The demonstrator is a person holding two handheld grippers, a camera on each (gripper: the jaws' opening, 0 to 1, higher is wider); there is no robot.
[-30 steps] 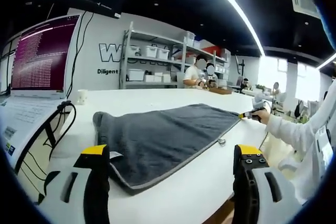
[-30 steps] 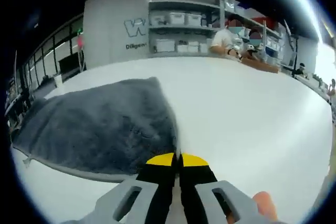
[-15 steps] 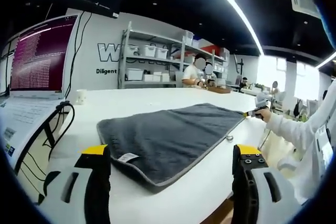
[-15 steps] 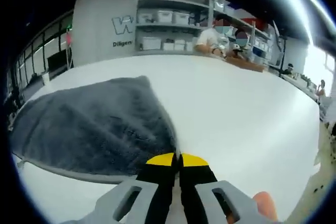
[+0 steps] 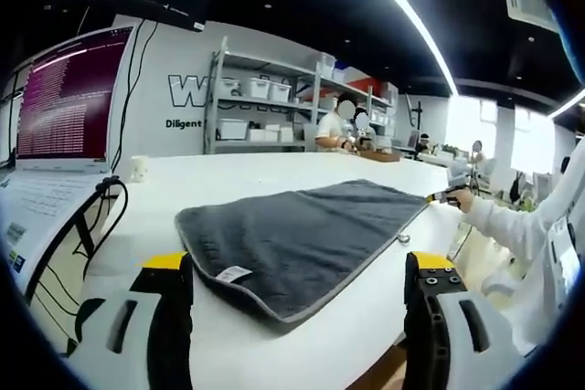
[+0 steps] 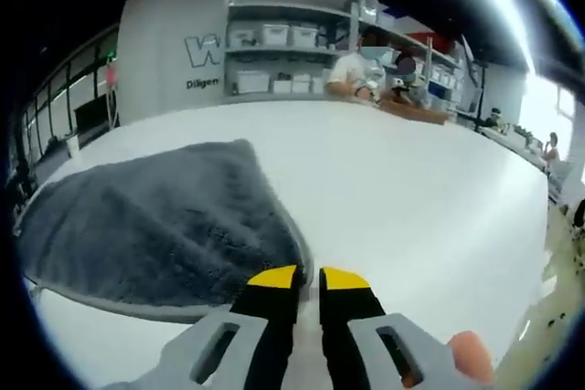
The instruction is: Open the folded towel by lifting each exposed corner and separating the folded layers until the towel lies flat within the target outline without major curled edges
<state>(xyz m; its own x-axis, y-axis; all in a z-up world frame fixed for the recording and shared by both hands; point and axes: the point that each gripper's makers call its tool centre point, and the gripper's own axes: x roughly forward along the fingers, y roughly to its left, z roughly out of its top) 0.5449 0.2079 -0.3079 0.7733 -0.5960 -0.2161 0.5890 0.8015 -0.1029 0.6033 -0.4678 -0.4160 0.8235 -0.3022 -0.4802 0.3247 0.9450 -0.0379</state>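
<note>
Right tool (image 6: 308, 273) sits at the towel's near corner with its yellow-tipped jaws a narrow gap apart; the grey hem runs up to that gap, and I cannot tell whether any cloth is caught between them. In the left gripper view the same tool (image 5: 437, 195) shows far off at the towel's right corner, held by a hand on a white sleeve (image 5: 512, 226). Left tool (image 5: 297, 267) is released, its jaws spread wide and low in front of the near edge, touching nothing.

Between them the dark grey towel (image 5: 306, 230) lies spread on the white worktop (image 5: 247, 171), one flat sheet with a lighter stitched hem and a small white label (image 5: 232, 273) at the corner nearest the left tool.

Further out, a laptop (image 5: 64, 102) with a lit purple screen stands at the worktop's left end, black cables (image 5: 105, 212) trailing beside it and a small white cup (image 5: 138, 168) behind. Metal shelving (image 5: 265, 116) holding white bins lines the far wall.
</note>
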